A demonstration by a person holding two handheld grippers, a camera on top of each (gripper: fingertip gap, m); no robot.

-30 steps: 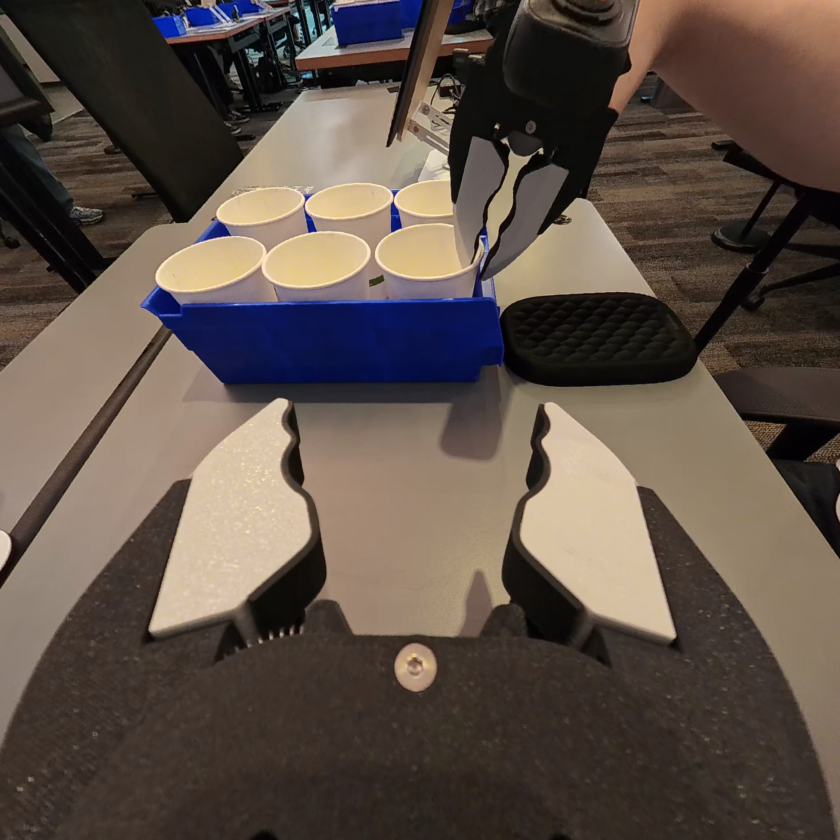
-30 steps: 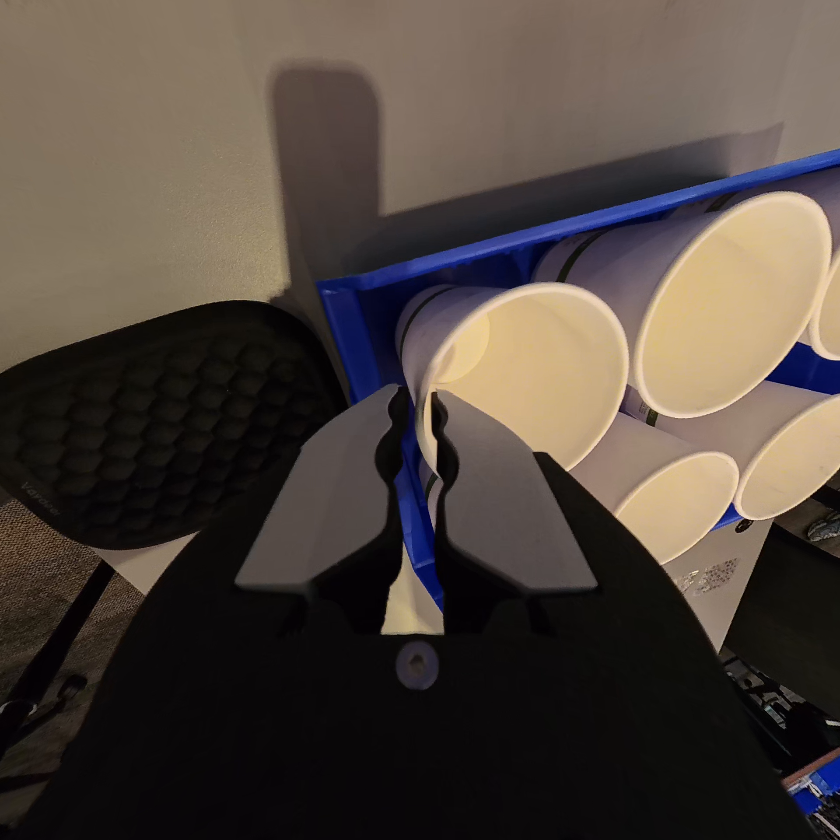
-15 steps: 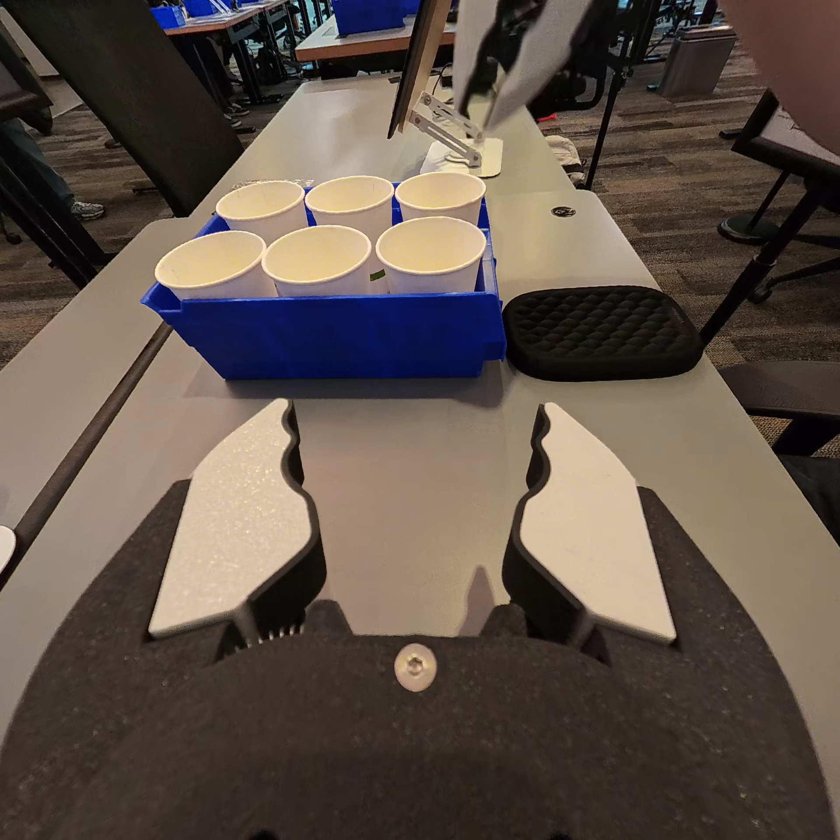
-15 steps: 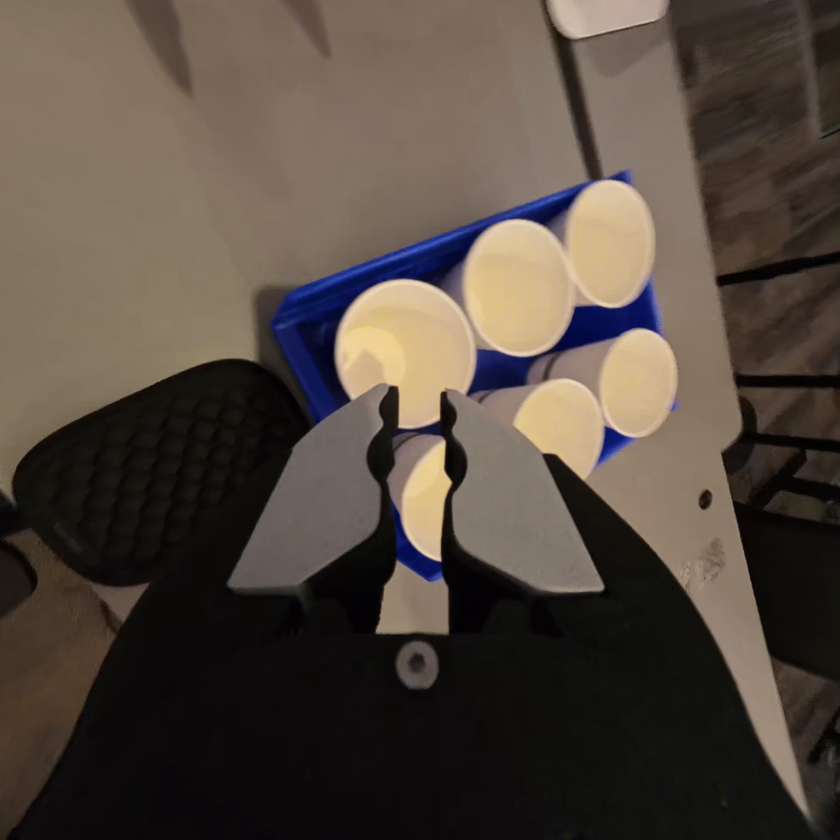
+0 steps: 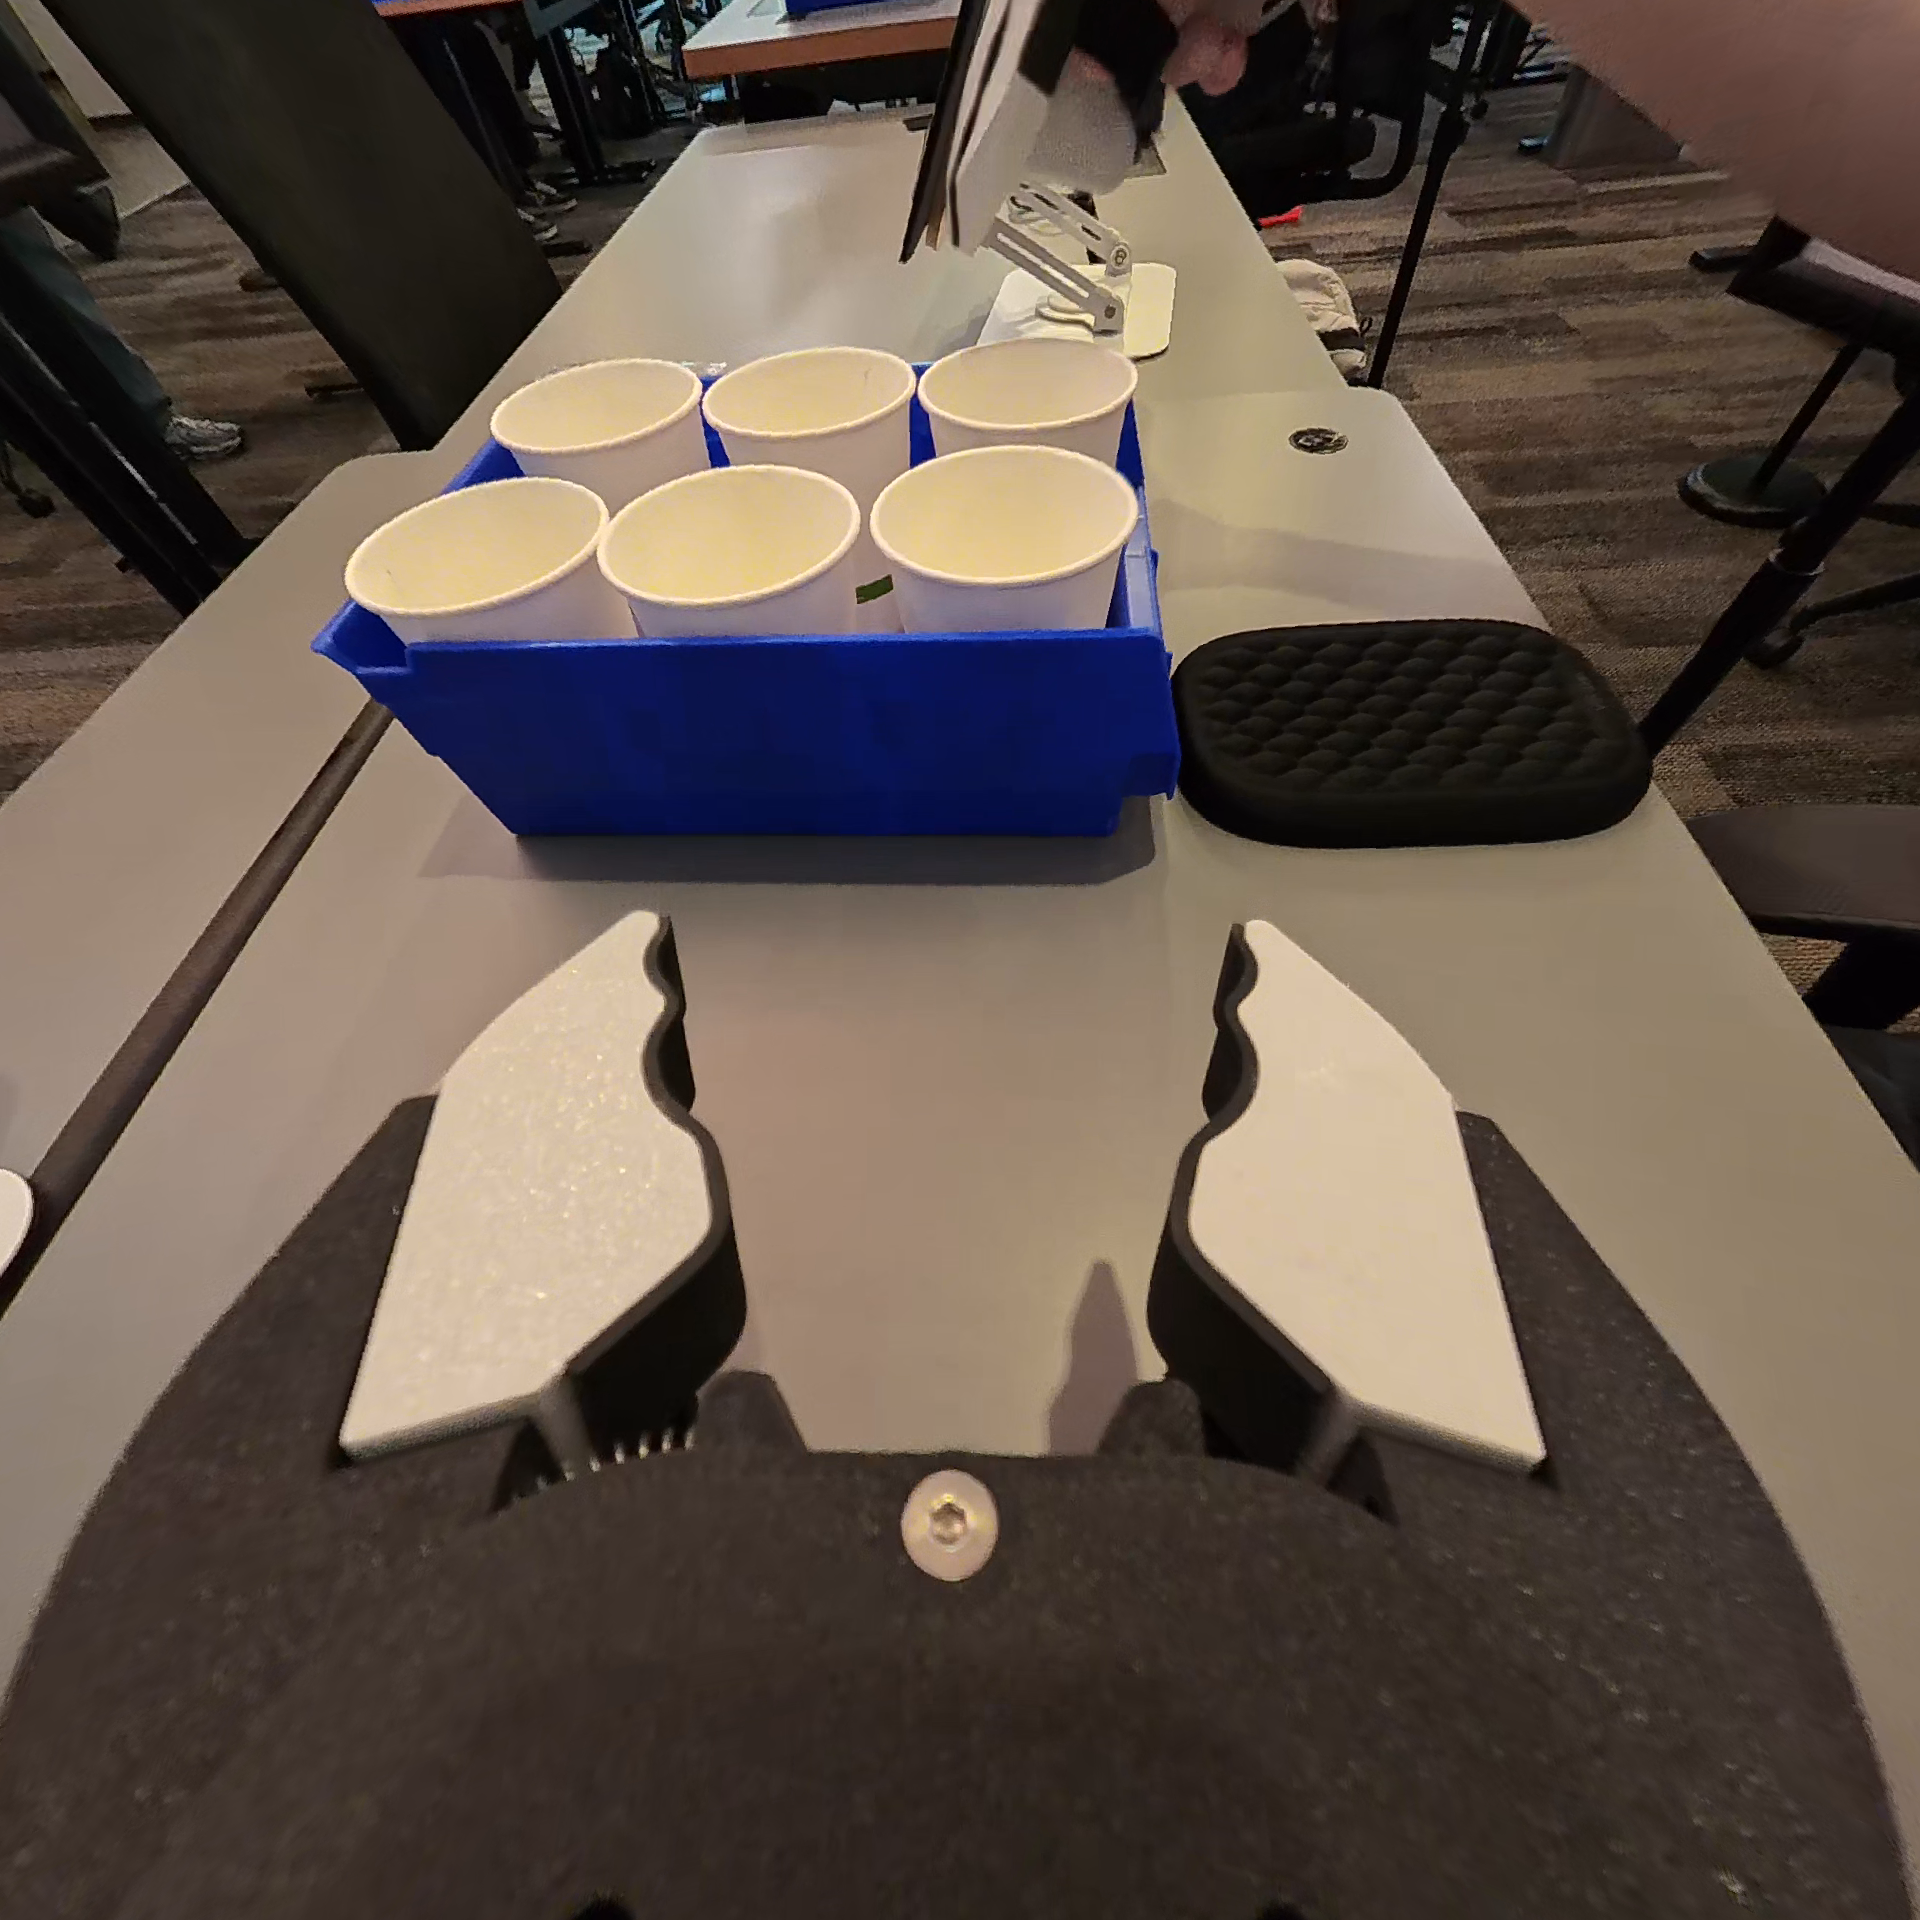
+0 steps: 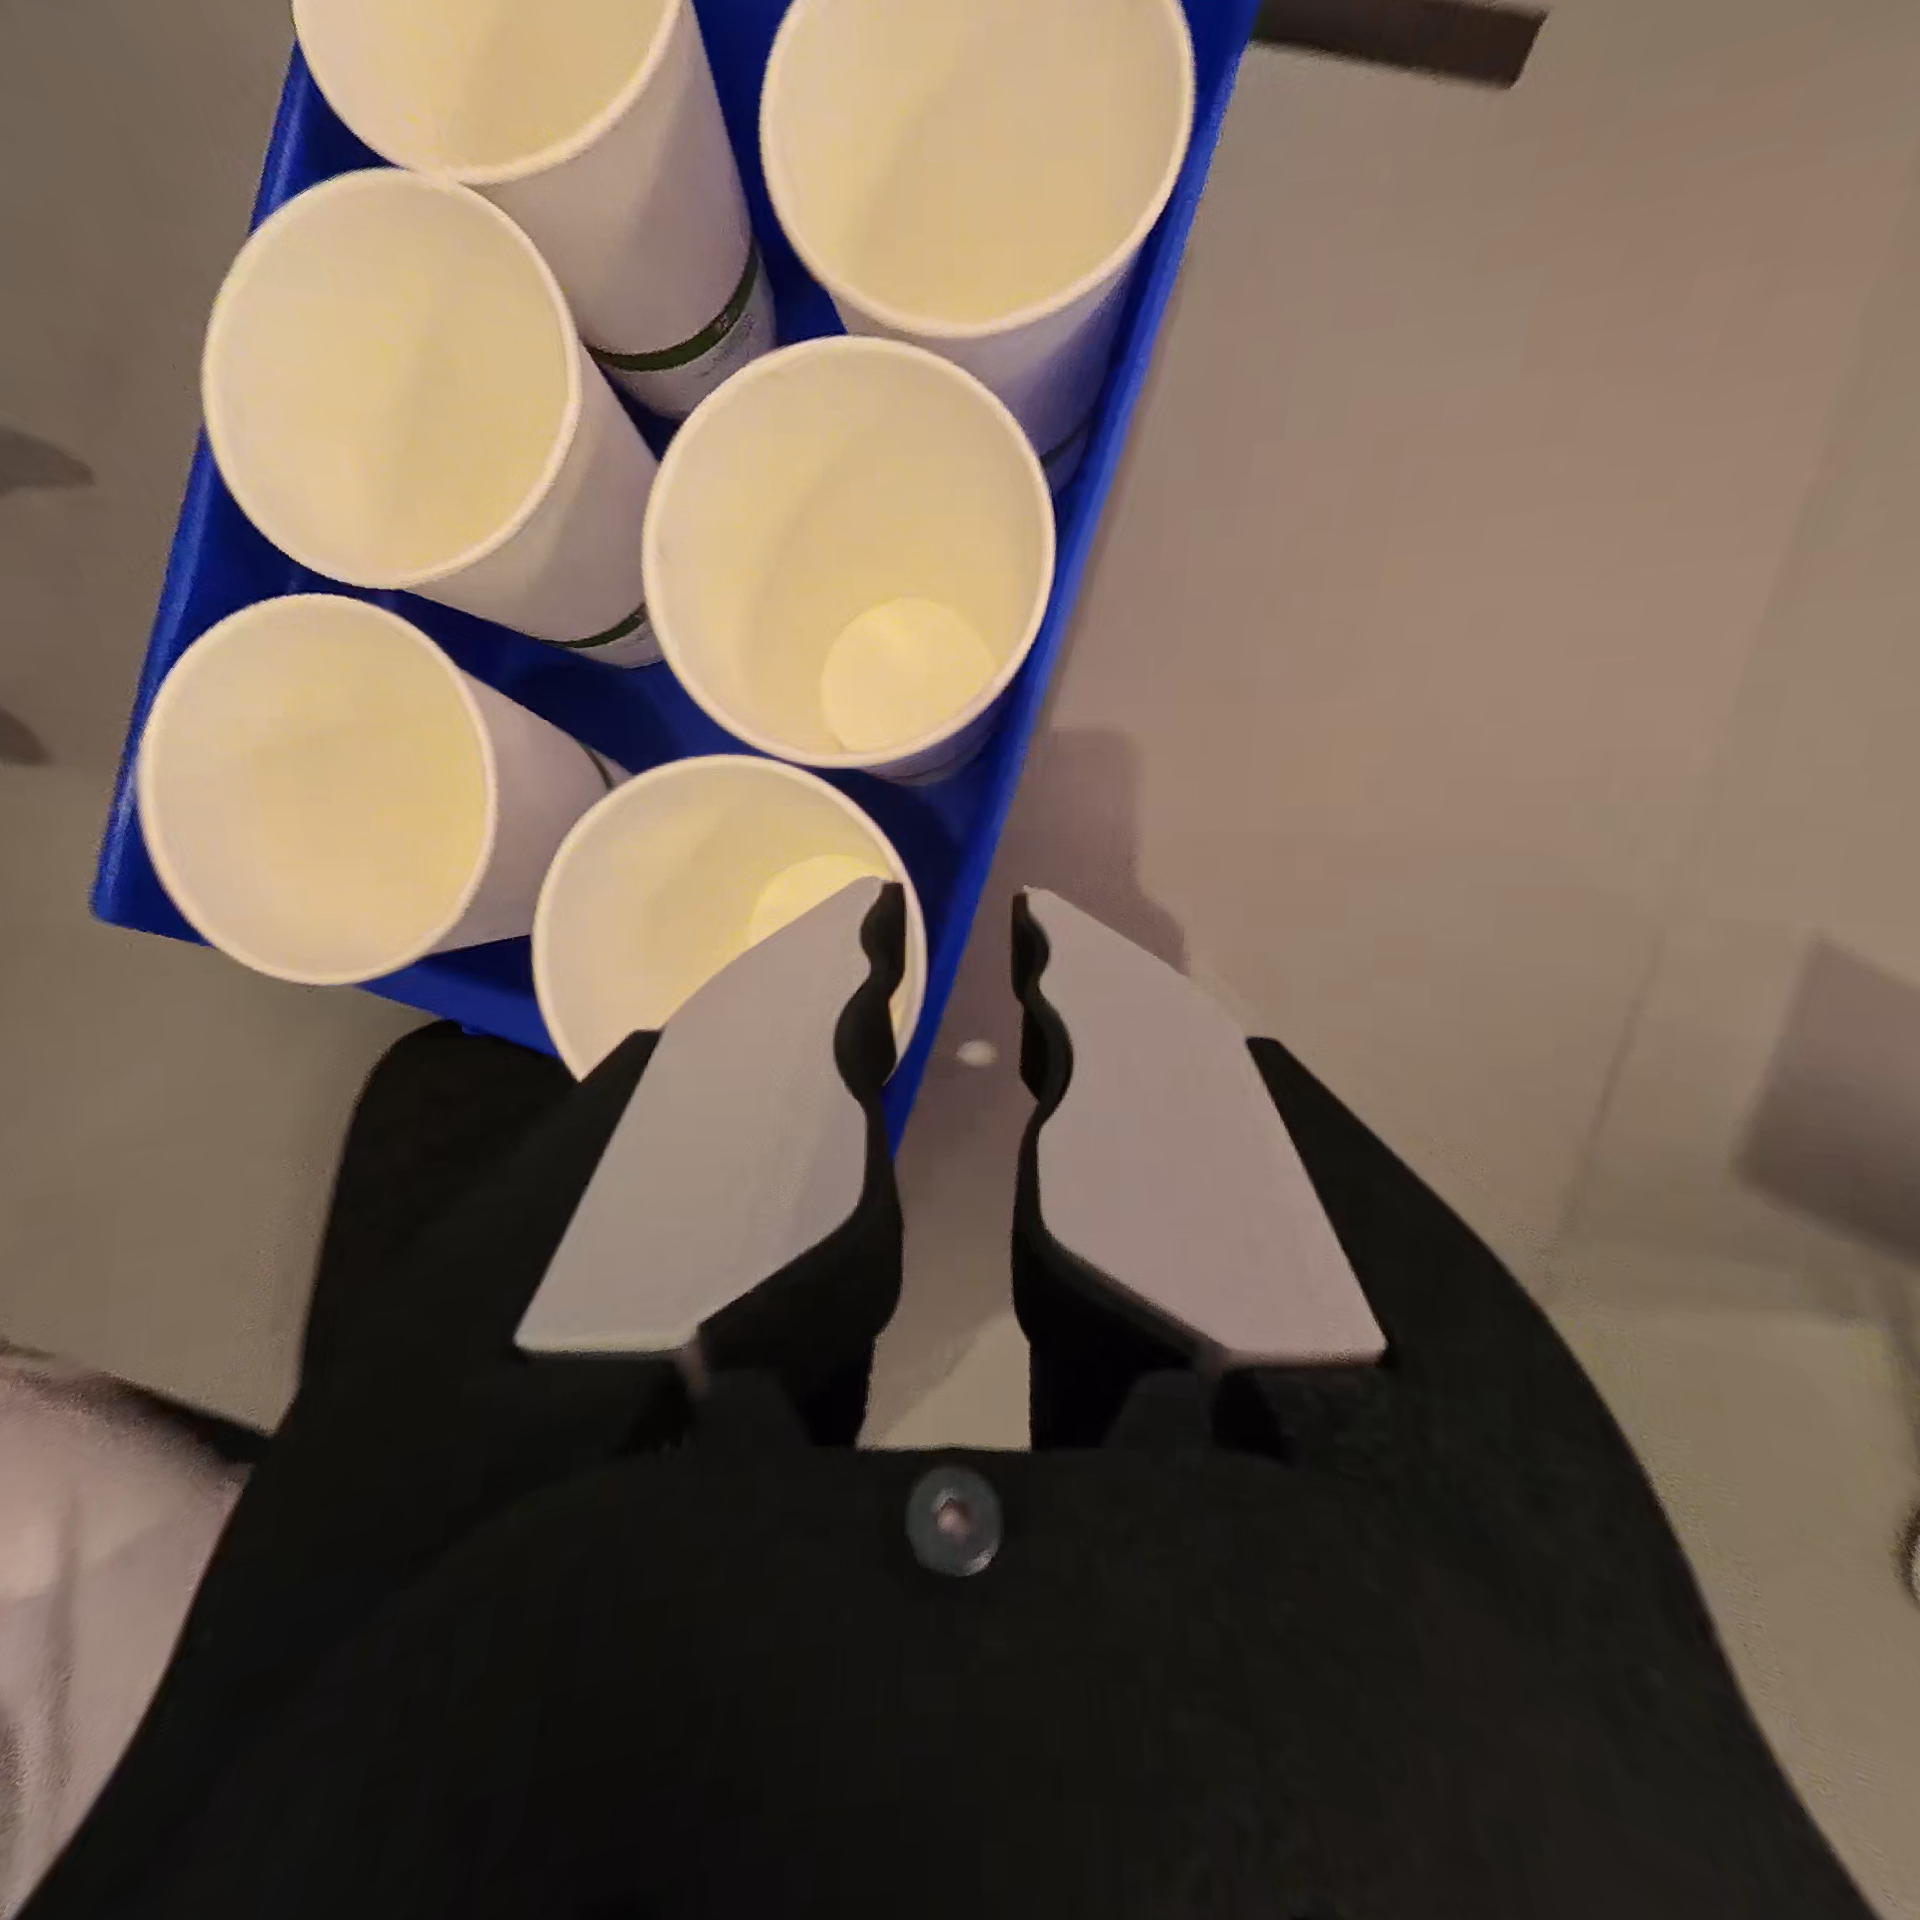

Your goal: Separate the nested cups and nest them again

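Nearest the left wrist camera, the left gripper (image 5: 951, 935) hangs low over the grey bench (image 5: 935, 1091) with its jaws spread wide and nothing between them. Just beyond it sits a blue bin (image 5: 790, 727) holding six white paper cups (image 5: 727, 551), all upright, in two rows of three (rims close together, some touching). Right beside the bin, on its right, lies a black quilted pad (image 5: 1403, 727). Farther back stands a white metal stand (image 5: 1081, 270) on the same bench, and above it, at the top of the view, the right gripper (image 5: 1029, 114) is held high in a person's hand; its jaws are too blurred there to judge. From the right wrist view, looking steeply down, the right gripper (image 6: 951, 904) has its jaws a narrow gap apart and holds nothing; it hovers above the bin's edge (image 6: 1039, 790), its left finger (image 6: 727, 1132) overlapping the nearest cup (image 6: 675, 904) in the picture. Behind the bench are carpet and other desks.
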